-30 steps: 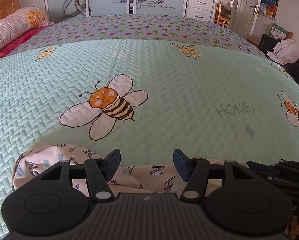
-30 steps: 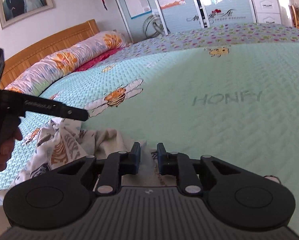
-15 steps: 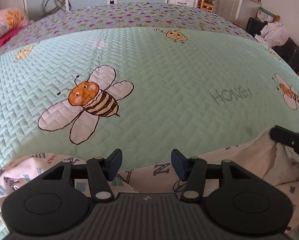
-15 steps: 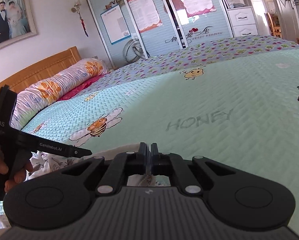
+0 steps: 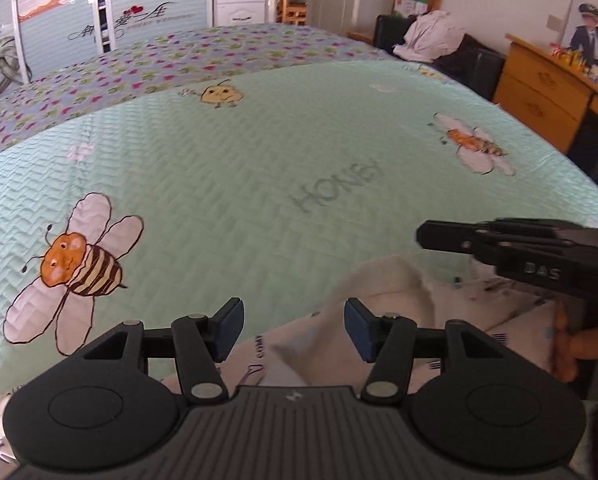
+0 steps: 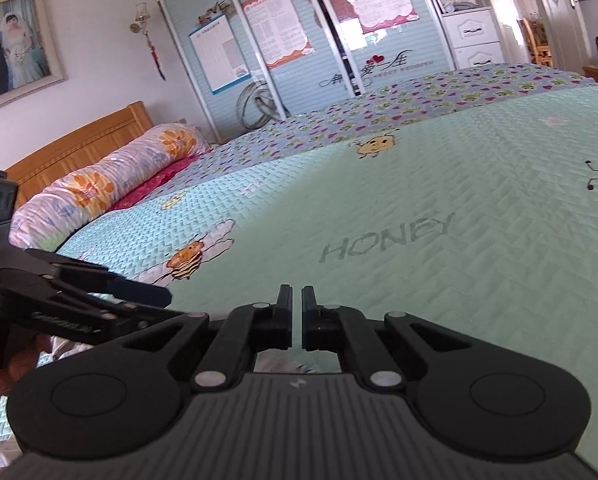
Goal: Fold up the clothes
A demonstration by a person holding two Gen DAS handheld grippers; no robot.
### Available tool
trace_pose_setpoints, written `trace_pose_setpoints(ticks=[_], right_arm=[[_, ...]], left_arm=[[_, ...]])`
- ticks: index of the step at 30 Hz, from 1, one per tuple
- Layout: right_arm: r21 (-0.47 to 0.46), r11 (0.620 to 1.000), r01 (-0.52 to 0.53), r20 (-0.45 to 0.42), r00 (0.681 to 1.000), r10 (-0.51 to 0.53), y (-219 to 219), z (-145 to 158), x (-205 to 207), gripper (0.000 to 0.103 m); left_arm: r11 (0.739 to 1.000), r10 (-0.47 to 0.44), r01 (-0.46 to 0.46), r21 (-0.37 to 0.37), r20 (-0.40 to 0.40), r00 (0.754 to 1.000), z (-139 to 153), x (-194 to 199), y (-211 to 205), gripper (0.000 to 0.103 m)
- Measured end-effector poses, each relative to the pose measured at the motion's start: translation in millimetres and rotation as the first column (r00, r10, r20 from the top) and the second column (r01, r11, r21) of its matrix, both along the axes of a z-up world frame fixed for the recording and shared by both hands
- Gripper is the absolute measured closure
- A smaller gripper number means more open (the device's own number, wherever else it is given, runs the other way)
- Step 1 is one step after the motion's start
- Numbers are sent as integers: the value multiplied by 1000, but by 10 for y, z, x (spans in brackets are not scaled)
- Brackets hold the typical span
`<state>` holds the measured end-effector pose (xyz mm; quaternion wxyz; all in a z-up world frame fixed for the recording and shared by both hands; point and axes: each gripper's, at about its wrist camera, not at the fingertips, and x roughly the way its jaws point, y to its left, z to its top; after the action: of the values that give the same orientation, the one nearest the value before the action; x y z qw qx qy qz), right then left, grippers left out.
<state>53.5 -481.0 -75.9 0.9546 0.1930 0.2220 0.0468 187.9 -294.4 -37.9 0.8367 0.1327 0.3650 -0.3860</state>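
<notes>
Garment (image 5: 383, 292), cream with printed letters: crumpled at the near edge of the bed, part of it raised in a fold. Bedspread (image 5: 259, 160), mint green, quilted, bee motifs and the word HONEY: spread flat under the garment. Left gripper (image 5: 294, 330): jaws opening, cloth lying below and between them, pads clear of it. Right gripper (image 6: 297, 312): jaws nearly together; possibly pinching cloth, though the fingers hide the contact.
</notes>
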Motion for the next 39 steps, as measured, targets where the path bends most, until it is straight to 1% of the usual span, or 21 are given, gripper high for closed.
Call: trace_pose_setpoints(ticks=[2,5,7,12,13,14,15,16,18,20,22,25,26,28,30,32,35,36,37,38,39], right_arm=[[24,1000,-4,6,1000,4,-28,-6,-3,100],[24,1000,-5,12,1000,4,-25,-1,-1,100],[30,1000,2,15,1000,-3,-40,-4,2,100],[64,997,39,24,999,-40,-107,-32,-3,96],[72,996,47,32,998,-50,-122,-31,-12,96],[81,995,55,40,997,-58,-140,-28,-22,96],[90,994,65,52,996,-70,-160,-23,-38,96],[99,992,82,69,994,-89,-185,-10,-64,95],[118,986,118,104,986,-131,-235,20,-122,92],[143,975,169,142,972,-189,-310,53,-200,86],[176,961,215,169,955,-245,-392,72,-264,83],[215,938,272,176,934,-311,-503,52,-315,83],[222,935,277,172,933,-317,-520,37,-309,83],[234,931,279,161,934,-320,-545,5,-287,82],[246,928,280,150,935,-322,-570,-27,-264,81],[230,932,280,144,937,-317,-546,-40,-231,81],[198,941,273,125,946,-300,-512,-77,-179,74],[191,944,269,116,949,-294,-504,-94,-163,73],[184,946,265,108,952,-288,-496,-110,-148,72],[177,949,261,100,954,-282,-488,-126,-132,72],[178,955,239,92,962,-258,-468,-139,-110,72]], left_arm=[[1000,-5,5,1,9,1000,-14,-15,-4,40],[995,-10,7,102,35,999,-158,-7,-99,40],[988,-8,3,157,31,999,-258,31,-133,40],[982,17,-17,187,2,1000,-355,156,-122,40],[983,20,-16,183,-21,1000,-368,174,-125,44],[984,12,-4,176,-40,999,-370,181,-128,61],[984,8,-1,179,-39,999,-363,178,-137,89],[981,17,-12,193,-22,1000,-354,173,-148,93],[979,41,-43,198,14,999,-307,177,-140,95],[974,81,-97,207,87,993,-201,233,-131,96],[964,126,-161,212,169,978,-78,313,-124,96],[935,210,-278,220,288,934,127,543,-128,96],[920,240,-322,223,328,914,197,638,-133,96],[884,290,-410,223,427,857,330,803,-142,96],[847,332,-491,206,517,789,462,948,-140,96],[801,392,-572,178,566,725,568,1105,-111,96],[714,474,-683,152,612,633,599,1361,-45,96],[693,495,-705,150,612,617,575,1445,-14,96],[682,513,-716,152,599,615,534,1526,21,95],[672,530,-722,164,575,623,483,1605,57,92],[666,545,-721,190,536,645,423,1671,96,90]])
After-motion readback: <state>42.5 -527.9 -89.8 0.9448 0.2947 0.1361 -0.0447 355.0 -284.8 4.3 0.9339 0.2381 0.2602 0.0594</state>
